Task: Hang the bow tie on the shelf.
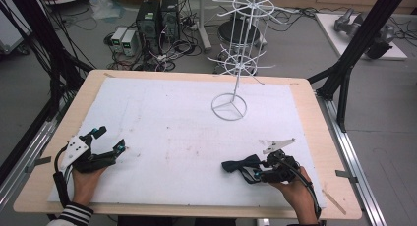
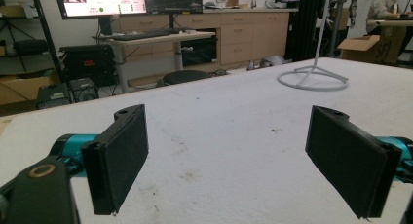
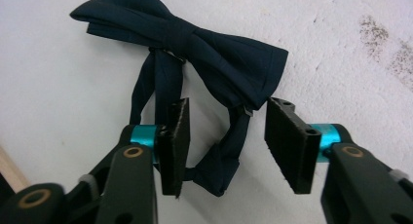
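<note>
A dark navy bow tie (image 3: 195,44) with its neck strap lies flat on the white table cover, near the front right in the high view (image 1: 239,164). My right gripper (image 3: 226,136) stands open just behind it, its jaws on either side of the strap loop (image 3: 224,165) without closing on it. In the high view the right gripper (image 1: 255,173) is held by a hand at the front right. My left gripper (image 1: 109,140) rests open at the front left, and in its own view the left gripper (image 2: 229,160) has nothing between its jaws.
A white wire display stand (image 1: 239,54) with hook arms rises from a ring base (image 1: 228,107) at the back centre of the table; that base (image 2: 312,80) lies ahead right in the left gripper view. The wooden table edge (image 1: 314,132) frames the white cover.
</note>
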The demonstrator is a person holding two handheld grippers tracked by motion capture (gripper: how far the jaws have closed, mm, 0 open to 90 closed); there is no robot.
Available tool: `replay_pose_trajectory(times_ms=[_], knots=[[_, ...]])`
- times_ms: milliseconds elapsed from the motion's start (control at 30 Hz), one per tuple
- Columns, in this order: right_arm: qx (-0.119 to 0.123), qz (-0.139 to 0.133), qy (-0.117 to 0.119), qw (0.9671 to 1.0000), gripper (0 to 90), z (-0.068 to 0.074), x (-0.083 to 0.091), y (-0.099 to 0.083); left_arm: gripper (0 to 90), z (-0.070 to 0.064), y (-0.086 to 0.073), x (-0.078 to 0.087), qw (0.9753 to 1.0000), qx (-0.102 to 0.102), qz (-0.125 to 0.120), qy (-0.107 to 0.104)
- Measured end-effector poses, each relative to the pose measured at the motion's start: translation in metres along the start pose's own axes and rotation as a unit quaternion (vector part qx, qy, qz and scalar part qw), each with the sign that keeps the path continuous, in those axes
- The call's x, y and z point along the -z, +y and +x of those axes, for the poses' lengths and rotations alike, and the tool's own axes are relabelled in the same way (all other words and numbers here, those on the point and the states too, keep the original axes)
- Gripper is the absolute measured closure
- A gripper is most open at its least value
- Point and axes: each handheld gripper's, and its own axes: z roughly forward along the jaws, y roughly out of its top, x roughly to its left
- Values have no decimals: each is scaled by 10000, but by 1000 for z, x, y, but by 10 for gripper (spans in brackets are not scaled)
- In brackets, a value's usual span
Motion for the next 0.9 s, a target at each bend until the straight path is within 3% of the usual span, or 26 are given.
replay_pose_trajectory(times_ms=[333,567,900], knots=[[-15,132,-74,9999,554,0,-4,0,161,0,0,0,10000,2,3,0],[40,190,-105,9998,640,0,-8,3,161,0,0,0,10000,1,2,-3],[-68,286,-154,9994,798,0,-11,7,160,0,0,0,10000,4,-1,-3]])
